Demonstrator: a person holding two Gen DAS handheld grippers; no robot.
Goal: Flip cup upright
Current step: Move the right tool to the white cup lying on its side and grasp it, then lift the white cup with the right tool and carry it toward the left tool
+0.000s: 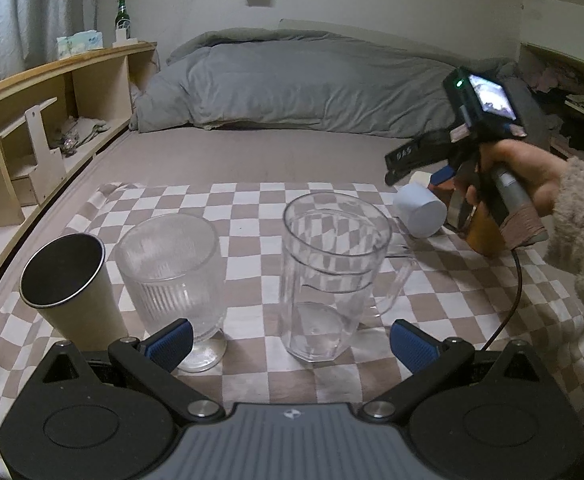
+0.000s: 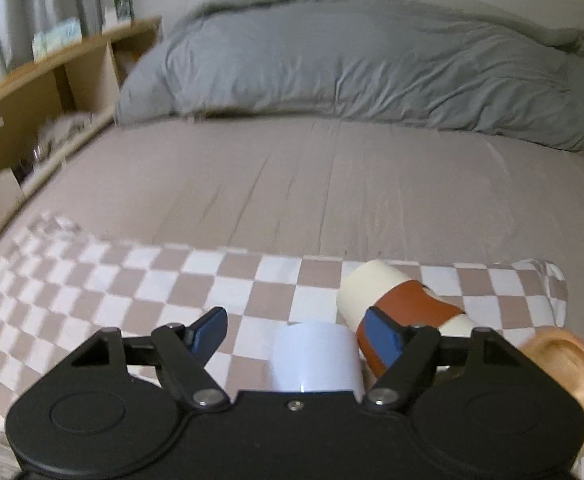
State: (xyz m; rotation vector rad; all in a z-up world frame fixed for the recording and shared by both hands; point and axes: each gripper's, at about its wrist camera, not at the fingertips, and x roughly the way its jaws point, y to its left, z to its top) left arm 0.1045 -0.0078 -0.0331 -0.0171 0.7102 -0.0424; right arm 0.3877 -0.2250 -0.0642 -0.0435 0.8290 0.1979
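Note:
A white cup (image 1: pixel 420 213) lies on its side on the checkered cloth (image 1: pixel 252 208) at the right. In the right wrist view the white cup (image 2: pixel 318 356) lies between the spread fingers of my right gripper (image 2: pixel 298 334), which is open and not closed on it. A cream cup with a brown sleeve (image 2: pixel 402 304) lies on its side just beyond, against the right finger. My right gripper (image 1: pixel 432 178) shows in the left wrist view, held in a hand above the white cup. My left gripper (image 1: pixel 290 342) is open and empty, close in front of a clear pitcher (image 1: pixel 332 276).
A ribbed clear goblet (image 1: pixel 172 276) and a black-lined paper cup (image 1: pixel 70 284) stand upright at the left. An orange cup (image 2: pixel 568 364) lies at the right edge. A grey duvet (image 1: pixel 300 84) lies at the back, and a wooden shelf (image 1: pixel 52 92) runs along the left.

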